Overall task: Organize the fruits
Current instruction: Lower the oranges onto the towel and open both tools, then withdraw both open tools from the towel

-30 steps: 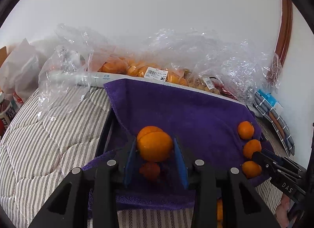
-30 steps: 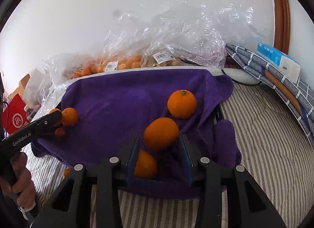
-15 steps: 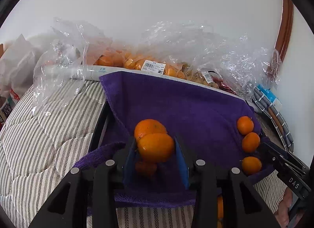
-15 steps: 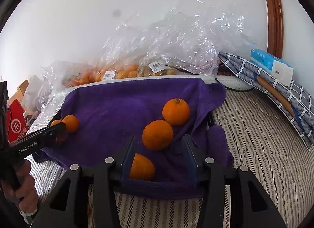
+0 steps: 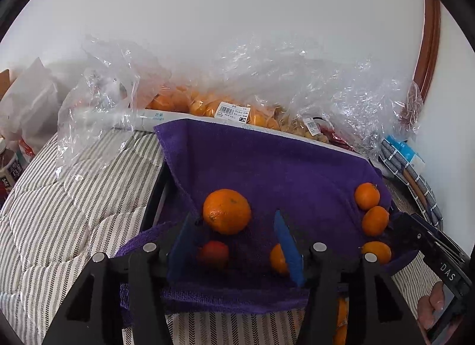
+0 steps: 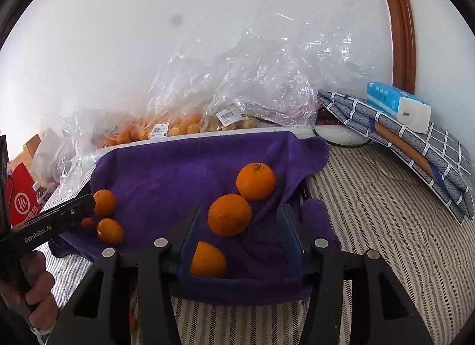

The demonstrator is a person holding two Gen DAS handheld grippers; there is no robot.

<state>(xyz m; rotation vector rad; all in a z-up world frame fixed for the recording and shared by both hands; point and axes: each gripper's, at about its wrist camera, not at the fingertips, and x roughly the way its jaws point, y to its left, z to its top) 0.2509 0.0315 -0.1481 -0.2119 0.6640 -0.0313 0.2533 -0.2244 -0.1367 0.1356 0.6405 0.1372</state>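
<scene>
A purple towel (image 5: 267, 167) holds several oranges. My left gripper (image 5: 233, 226) is opening, and its pads (image 5: 178, 244) press on nothing. A large orange (image 5: 227, 211) lies on the towel just past its tips. A small red fruit (image 5: 213, 253) and another orange (image 5: 276, 259) sit lower between the fingers. My right gripper (image 6: 239, 211) is opening too, with an orange (image 6: 229, 214) loose between its tips. A second orange (image 6: 256, 181) lies beyond it. A third orange (image 6: 207, 260) rests by the left pad (image 6: 188, 241).
Clear plastic bags of fruit (image 5: 225, 107) line the wall behind the towel. Folded checked cloth (image 6: 400, 143) with a tissue pack (image 6: 397, 106) lies at the right. The striped bedcover (image 5: 74, 196) surrounds the towel. A red bag (image 6: 23, 199) and a bottle (image 5: 10, 169) stand at the left.
Both grippers have spread their jaws. The oranges they were shut on now rest free on the towel. The hands have hardly moved.
</scene>
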